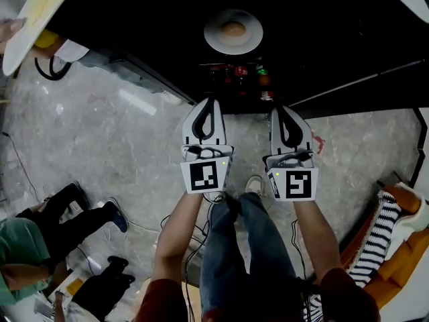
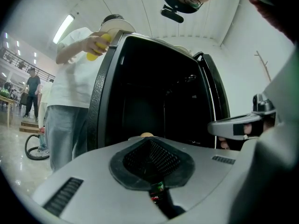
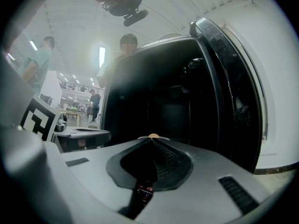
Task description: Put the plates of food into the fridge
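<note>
A white plate with a round brown piece of food lies inside the open black fridge. Both grippers hang side by side in front of the opening, apart from the plate and pointing level at it. My left gripper is shut with nothing between its jaws, and my right gripper looks shut and empty too. In the left gripper view the closed tips hide all but the food's top. The right gripper view shows the plate's rim just past the closed tips.
A person beside the fridge holds a second plate of food at the upper left. Small bottles stand on a low fridge shelf. The fridge door stands open on the right. A seated person and an orange chair flank me.
</note>
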`<state>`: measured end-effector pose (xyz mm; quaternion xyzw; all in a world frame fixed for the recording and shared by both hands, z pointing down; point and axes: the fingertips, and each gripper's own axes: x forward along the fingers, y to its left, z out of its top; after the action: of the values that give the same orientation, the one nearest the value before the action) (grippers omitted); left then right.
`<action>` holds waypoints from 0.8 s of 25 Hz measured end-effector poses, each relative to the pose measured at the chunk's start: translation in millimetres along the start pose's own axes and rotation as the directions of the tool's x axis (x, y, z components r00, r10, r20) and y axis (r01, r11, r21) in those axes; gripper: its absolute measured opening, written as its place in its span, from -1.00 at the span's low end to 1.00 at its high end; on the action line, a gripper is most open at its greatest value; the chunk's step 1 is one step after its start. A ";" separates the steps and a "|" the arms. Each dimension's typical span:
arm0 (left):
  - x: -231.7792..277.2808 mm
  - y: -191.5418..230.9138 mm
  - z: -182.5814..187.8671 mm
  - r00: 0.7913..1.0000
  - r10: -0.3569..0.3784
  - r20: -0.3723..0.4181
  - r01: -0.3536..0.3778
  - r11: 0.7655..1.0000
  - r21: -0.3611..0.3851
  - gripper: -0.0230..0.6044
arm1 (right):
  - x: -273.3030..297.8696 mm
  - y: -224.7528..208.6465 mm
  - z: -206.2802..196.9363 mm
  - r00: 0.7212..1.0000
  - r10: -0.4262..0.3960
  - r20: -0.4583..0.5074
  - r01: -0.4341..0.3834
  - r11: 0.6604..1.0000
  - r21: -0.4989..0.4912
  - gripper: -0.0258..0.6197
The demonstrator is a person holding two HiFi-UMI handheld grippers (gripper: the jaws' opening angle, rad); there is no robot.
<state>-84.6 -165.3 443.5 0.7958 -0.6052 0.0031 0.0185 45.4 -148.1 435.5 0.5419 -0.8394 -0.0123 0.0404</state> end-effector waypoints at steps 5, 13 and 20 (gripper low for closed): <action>-4.2 3.4 8.4 1.000 -0.003 -0.002 0.003 1.000 0.000 -0.91 | 1.9 4.8 11.9 1.000 0.008 0.011 -0.008 1.000 -0.005 -0.89; -10.5 6.2 29.3 1.000 -0.006 -0.007 0.006 1.000 0.000 -0.91 | 0.3 9.8 32.5 1.000 0.013 0.025 -0.013 1.000 -0.012 -0.89; -20.1 10.8 51.9 1.000 -0.015 -0.007 0.015 1.000 0.022 -0.91 | -1.5 9.4 57.4 0.999 0.008 0.049 -0.007 1.000 -0.022 -0.89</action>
<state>-101.3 -150.5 391.4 0.8004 -0.5992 0.0125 0.0117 32.9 -144.2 378.8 0.5377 -0.8420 -0.0347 0.0261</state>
